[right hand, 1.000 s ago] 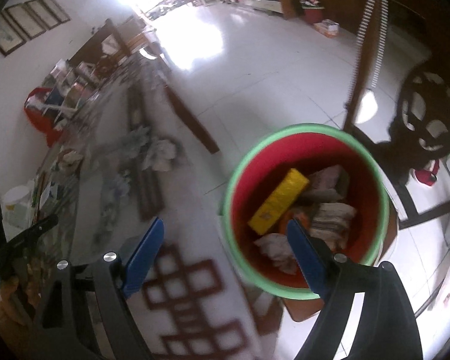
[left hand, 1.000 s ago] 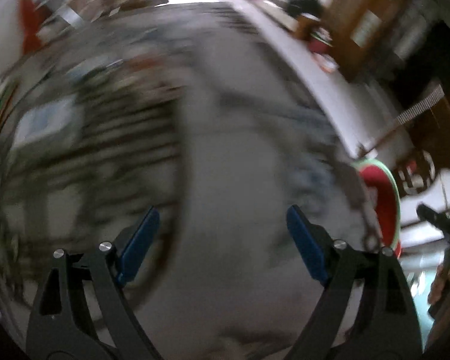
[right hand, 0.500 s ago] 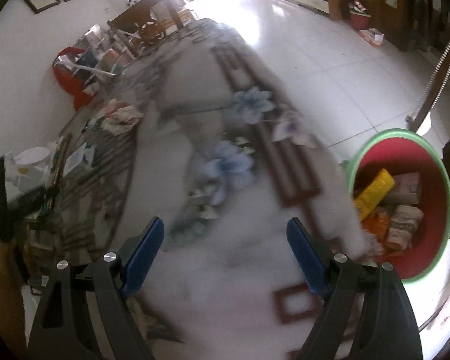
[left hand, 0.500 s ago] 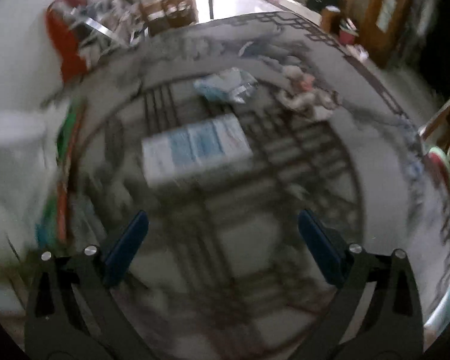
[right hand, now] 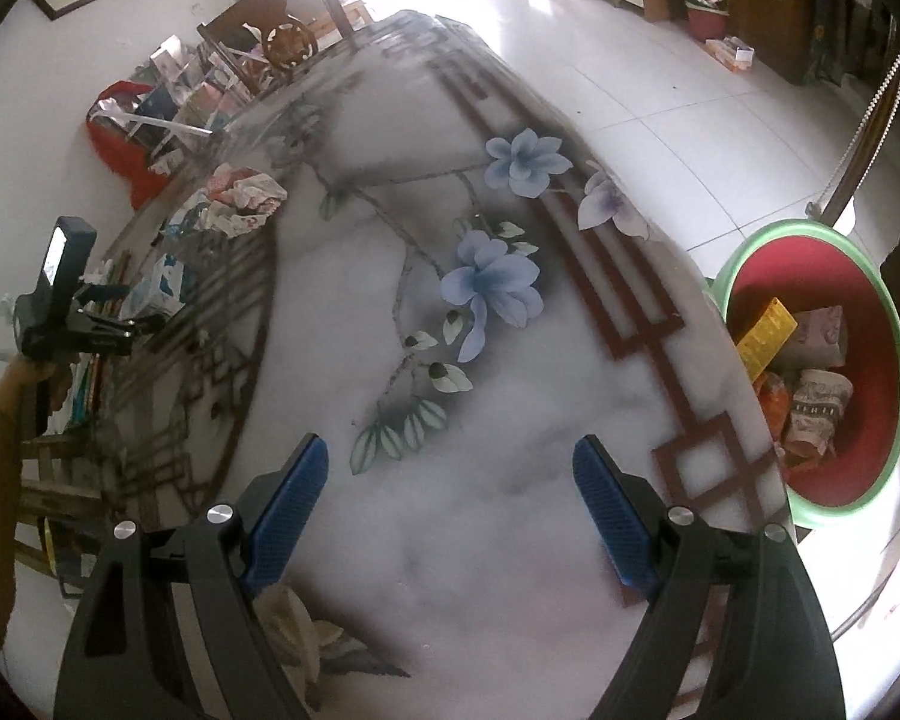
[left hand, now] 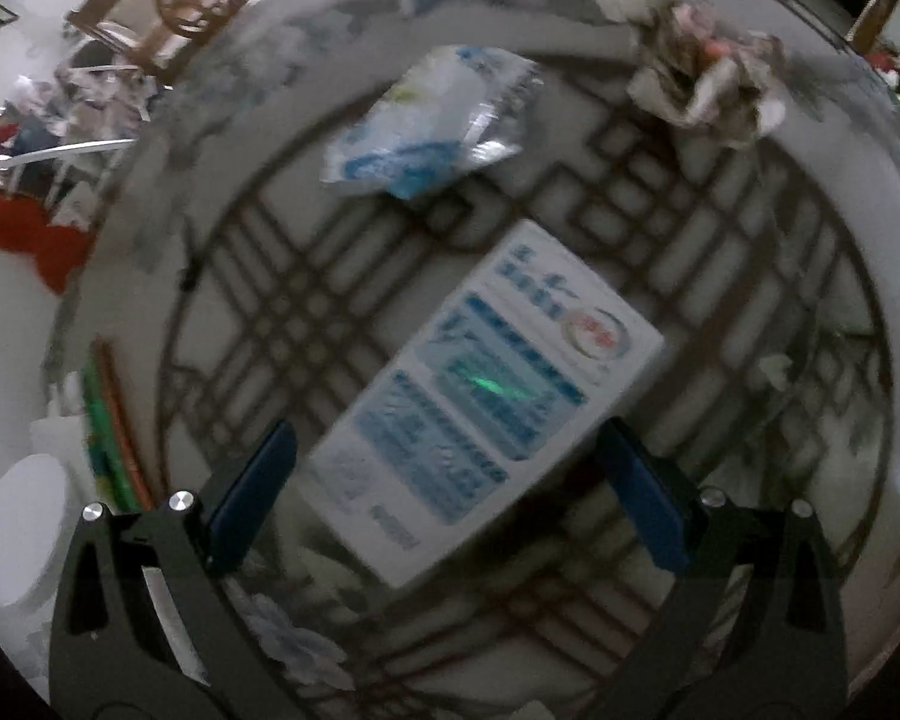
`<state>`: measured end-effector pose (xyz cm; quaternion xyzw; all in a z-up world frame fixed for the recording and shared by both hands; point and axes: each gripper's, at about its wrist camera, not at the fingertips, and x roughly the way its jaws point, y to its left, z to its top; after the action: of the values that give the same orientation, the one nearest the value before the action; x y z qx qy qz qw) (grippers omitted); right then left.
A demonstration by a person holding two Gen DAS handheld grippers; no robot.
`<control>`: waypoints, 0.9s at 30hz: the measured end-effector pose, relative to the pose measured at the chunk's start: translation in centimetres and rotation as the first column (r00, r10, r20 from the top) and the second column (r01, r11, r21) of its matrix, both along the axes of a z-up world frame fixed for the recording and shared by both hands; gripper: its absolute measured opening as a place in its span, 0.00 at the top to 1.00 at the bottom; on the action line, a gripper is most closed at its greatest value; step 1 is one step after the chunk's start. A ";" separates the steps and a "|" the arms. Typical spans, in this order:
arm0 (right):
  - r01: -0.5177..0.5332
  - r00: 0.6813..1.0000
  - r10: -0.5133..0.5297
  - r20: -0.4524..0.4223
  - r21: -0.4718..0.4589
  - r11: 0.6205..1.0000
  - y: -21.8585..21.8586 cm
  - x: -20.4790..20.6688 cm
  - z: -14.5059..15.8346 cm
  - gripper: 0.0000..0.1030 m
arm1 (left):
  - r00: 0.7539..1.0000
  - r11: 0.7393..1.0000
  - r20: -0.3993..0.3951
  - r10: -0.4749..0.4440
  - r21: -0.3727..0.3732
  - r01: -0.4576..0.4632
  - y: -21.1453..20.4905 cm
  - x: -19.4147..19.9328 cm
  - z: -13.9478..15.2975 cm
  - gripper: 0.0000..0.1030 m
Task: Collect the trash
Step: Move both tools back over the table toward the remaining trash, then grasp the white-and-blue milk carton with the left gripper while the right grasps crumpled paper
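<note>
A white and blue box [left hand: 480, 402] lies flat on the patterned glass table [left hand: 720, 276]. My left gripper [left hand: 444, 427] points steeply down over it, open wide, with the box between the blue pads and neither pad pressing on it. Beyond the box lie a blue and white plastic wrapper [left hand: 432, 120] and a wad of crumpled paper [left hand: 708, 84]. My right gripper [right hand: 448, 443] is open and empty above the flower-painted part of the table [right hand: 510, 528]. A red bin with a green rim [right hand: 810, 360] stands off the table's right edge, holding a yellow box and several wrappers.
A white tub [left hand: 18, 516] and coloured sticks [left hand: 114, 438] sit at the table's left edge. A small white scrap [left hand: 774, 369] lies right of the box. In the right wrist view a hand holds the left gripper [right hand: 144, 324] at far left. A wooden chair [right hand: 282, 30] stands beyond the table.
The left gripper swung across the table, rolled, came down over the box, and its jaws widened. The right gripper moved from above the bin back over the table, so the bin now sits at the right.
</note>
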<state>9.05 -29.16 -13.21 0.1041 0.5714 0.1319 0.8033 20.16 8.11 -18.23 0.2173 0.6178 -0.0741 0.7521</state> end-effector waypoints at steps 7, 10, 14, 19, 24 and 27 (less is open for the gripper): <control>-0.057 0.998 0.057 -0.017 0.022 0.998 1.7 1.4 -0.5 0.22 | 0.987 0.977 0.067 0.148 -0.162 -0.136 0.3 -3.1 1.9 0.28; -0.104 0.994 0.105 -0.029 0.029 0.994 3.0 1.9 -1.0 0.22 | 0.967 0.956 0.092 0.239 -0.196 -0.218 0.4 -4.8 2.3 0.45; -0.145 0.988 0.146 -0.041 0.036 0.989 4.3 2.5 -1.5 0.22 | 0.915 0.888 0.090 0.393 -0.297 -0.352 1.0 -6.7 2.8 0.46; -0.169 0.984 0.171 -0.042 0.034 0.985 5.3 3.5 -1.7 0.22 | 0.870 0.830 0.099 0.483 -0.369 -0.419 0.8 -8.3 3.0 0.46; -0.203 0.979 0.203 -0.023 0.022 0.979 6.5 4.4 -1.5 0.22 | 0.854 0.825 0.138 0.501 -0.375 -0.424 0.4 -8.6 3.4 0.36; -0.242 0.970 0.242 -0.006 0.009 0.970 7.8 5.1 -1.4 0.19 | 0.844 0.820 0.159 0.511 -0.384 -0.424 0.9 -8.1 3.5 0.27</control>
<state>14.11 -21.39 -14.63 0.0375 0.5821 0.2308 0.7788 12.05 9.02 -14.69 -0.0656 0.5284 0.0392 0.8456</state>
